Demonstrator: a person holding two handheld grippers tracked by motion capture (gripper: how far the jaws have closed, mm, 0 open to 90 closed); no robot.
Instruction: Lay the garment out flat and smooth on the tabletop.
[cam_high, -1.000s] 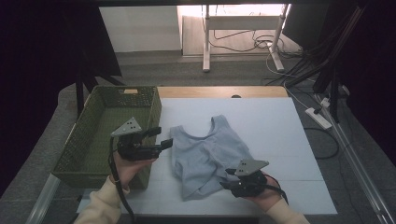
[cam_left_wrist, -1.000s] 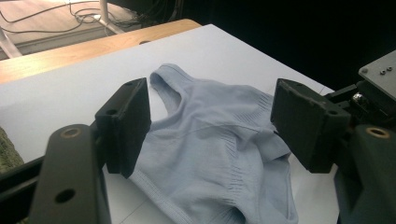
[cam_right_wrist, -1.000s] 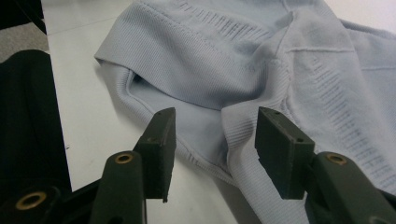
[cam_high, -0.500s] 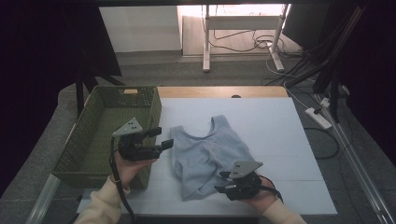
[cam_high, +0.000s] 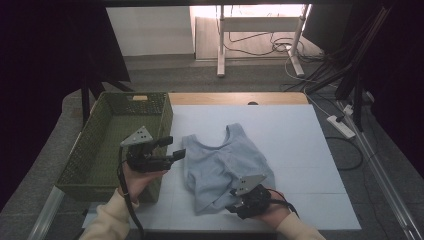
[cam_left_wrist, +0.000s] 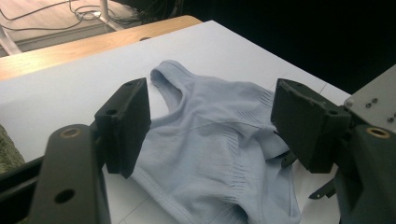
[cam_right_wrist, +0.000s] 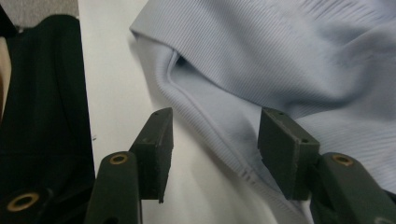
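- Since a second ago my right gripper (cam_high: 238, 204) has slid a little toward the lower left of the high view and sunk closer to the sheet, and its jaws have just been opening; my left gripper (cam_high: 176, 148) has kept its place.
- Right now the right jaws stand spread, with the ribbed hem of the pale blue top (cam_right_wrist: 289, 70) lying between the pads but unpinched.
- That top lies crumpled at the middle of the white table sheet (cam_high: 300, 135), straps toward the upper part of the frame; the green basket (cam_high: 75, 172) sits at the left.
- My left gripper hovers, jaws apart and empty, just left of the garment's strap (cam_left_wrist: 168, 77).
- To do this grab well, I judge I should bring the right pads lower so the whole hem edge goes between them, not only the top fold.
- I'd close squarely across the ribbing, since thin knit slips out of a shallow bite.
- Only then would I bring the left jaws onto the near strap.
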